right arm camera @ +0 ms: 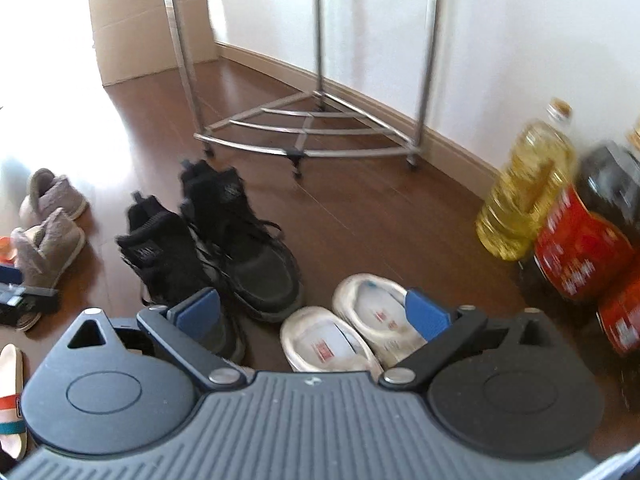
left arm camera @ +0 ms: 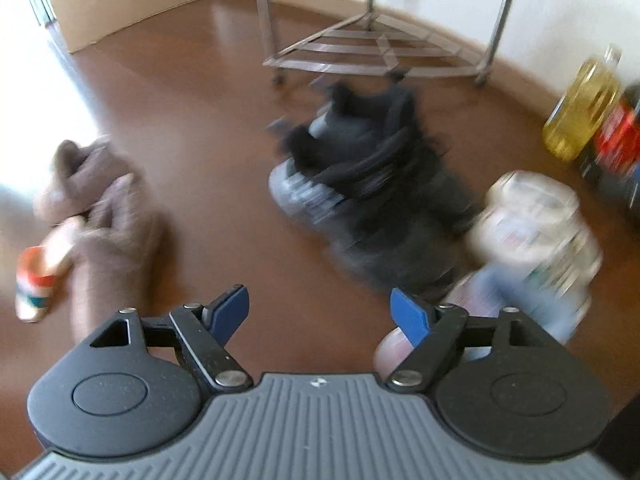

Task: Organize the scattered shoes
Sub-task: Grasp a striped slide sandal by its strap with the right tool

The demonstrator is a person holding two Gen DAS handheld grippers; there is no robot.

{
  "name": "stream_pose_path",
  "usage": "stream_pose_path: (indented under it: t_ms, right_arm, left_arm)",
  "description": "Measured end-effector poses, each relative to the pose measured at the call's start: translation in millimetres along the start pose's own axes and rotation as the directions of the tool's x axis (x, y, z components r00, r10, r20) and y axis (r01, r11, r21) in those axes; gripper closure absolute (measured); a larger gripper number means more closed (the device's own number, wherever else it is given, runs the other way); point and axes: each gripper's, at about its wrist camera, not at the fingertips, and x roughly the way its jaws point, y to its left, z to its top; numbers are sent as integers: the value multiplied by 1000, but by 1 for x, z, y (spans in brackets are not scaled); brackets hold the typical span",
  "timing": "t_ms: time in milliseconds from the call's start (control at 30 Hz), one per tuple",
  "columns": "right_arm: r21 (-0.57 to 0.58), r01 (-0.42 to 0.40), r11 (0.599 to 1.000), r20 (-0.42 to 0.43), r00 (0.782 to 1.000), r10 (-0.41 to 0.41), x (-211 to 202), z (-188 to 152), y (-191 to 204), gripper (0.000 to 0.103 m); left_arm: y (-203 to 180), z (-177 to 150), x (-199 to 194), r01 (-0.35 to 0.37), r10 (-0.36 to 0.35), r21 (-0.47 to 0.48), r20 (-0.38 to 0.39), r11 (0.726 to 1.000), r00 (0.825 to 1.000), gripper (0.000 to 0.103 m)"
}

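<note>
Right under your right gripper [right arm camera: 312, 312], jaws spread wide with nothing between them, sit the white shoes [right arm camera: 352, 332], side by side and touching, heels toward you: a pair already matched up, I'd say. Sweeping left to right across the floor [right arm camera: 360, 216]: a striped sandal [right arm camera: 12, 396] lies alone at the far left edge, so its partner looks like work left to do. Next, the two grey slippers [right arm camera: 48, 224] sit close together but skewed. Then the black sneakers [right arm camera: 224, 240], toes touching and heels splayed, just beside the white pair, likely so the row builds along one line. Behind them the metal rack [right arm camera: 308, 128] stands in the wall corner, shelf bare. Far right, the oil bottle [right arm camera: 524, 192] and dark bottle [right arm camera: 592, 228] hug the wall, out of the way. Your left gripper [left arm camera: 320, 312] is spread too, empty, hovering over bare floor between slippers and sneakers; that view is blurred.
</note>
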Motion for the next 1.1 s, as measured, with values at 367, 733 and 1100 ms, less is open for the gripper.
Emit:
stream_pose_path:
  t_ms: [367, 733, 1100]
  right_arm:
    - [-271, -383, 883, -67, 923, 379, 67, -21, 126, 3]
    - [-421, -781, 462, -399, 616, 679, 94, -103, 309, 41]
    - [-422, -675, 605, -395, 738, 547, 95, -183, 485, 1]
  left_arm:
    - [118, -167, 31, -190, 194, 37, -198, 981, 961, 24]
    - [158, -291, -47, -366, 249, -381, -322, 849, 914, 24]
    - [181, -297, -77, -404, 308, -326, -307, 855, 900, 23]
